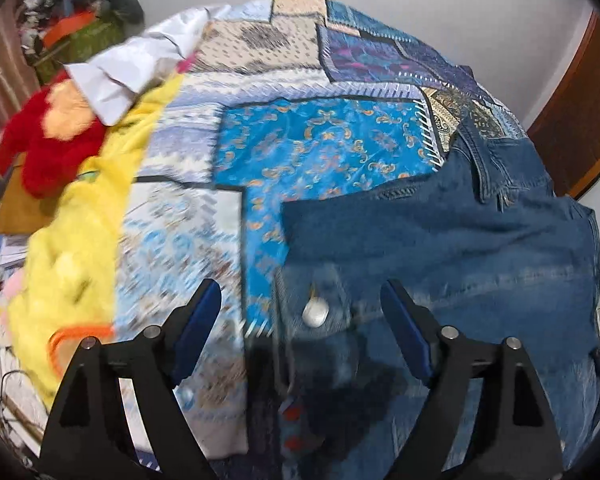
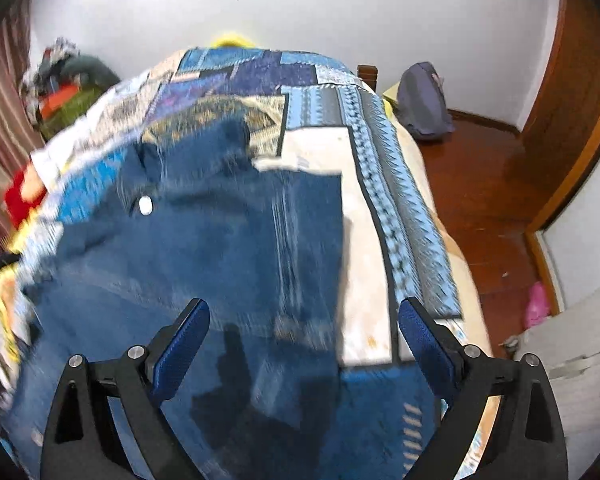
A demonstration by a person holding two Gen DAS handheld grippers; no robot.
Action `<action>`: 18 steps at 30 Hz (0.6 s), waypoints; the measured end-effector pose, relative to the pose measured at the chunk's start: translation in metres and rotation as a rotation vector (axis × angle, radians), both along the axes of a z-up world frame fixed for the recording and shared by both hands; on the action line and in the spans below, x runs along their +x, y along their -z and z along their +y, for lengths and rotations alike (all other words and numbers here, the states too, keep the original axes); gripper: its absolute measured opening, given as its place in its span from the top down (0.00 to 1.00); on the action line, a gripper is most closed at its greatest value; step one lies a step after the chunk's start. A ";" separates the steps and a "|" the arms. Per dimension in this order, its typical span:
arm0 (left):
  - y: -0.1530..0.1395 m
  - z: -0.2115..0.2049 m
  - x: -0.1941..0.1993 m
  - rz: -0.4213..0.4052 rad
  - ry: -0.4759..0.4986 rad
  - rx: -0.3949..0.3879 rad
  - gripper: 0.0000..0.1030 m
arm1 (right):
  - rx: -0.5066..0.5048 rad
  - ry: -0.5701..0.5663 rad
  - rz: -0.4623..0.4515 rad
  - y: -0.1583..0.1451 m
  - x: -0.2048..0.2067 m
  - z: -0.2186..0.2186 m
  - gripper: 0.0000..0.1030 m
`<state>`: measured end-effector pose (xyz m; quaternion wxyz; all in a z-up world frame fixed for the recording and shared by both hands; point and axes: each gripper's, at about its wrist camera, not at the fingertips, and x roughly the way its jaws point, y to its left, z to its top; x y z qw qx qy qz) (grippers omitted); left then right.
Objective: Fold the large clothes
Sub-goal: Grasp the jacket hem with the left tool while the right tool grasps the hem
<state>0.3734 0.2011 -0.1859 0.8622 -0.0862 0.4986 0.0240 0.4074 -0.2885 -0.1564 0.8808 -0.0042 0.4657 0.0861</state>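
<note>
Two open claws, left claw [image 1: 300, 300] and right claw [image 2: 302, 320], over one denim jacket [image 1: 440, 240].

Prob. bedroom: quilted bed [image 2: 380, 208], clothes pile [image 1: 80, 20].

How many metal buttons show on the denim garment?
1: a silver button near the denim garment left edge, between the left tool's open fingers in its view. Folds may hide others.

Denim jacket [image 2: 204, 248] motion-blurred, lower part cut off at frame edge.
</note>
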 end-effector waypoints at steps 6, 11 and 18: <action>0.049 0.006 0.055 0.126 0.012 -0.101 0.20 | 0.126 0.043 0.076 0.012 0.047 -0.008 0.11; 0.084 0.009 0.086 0.197 -0.001 -0.166 0.20 | 0.194 0.049 0.157 0.034 0.074 -0.013 0.29; 0.083 0.001 0.104 0.168 -0.034 -0.194 0.62 | 0.161 0.010 0.124 0.043 0.095 0.010 0.62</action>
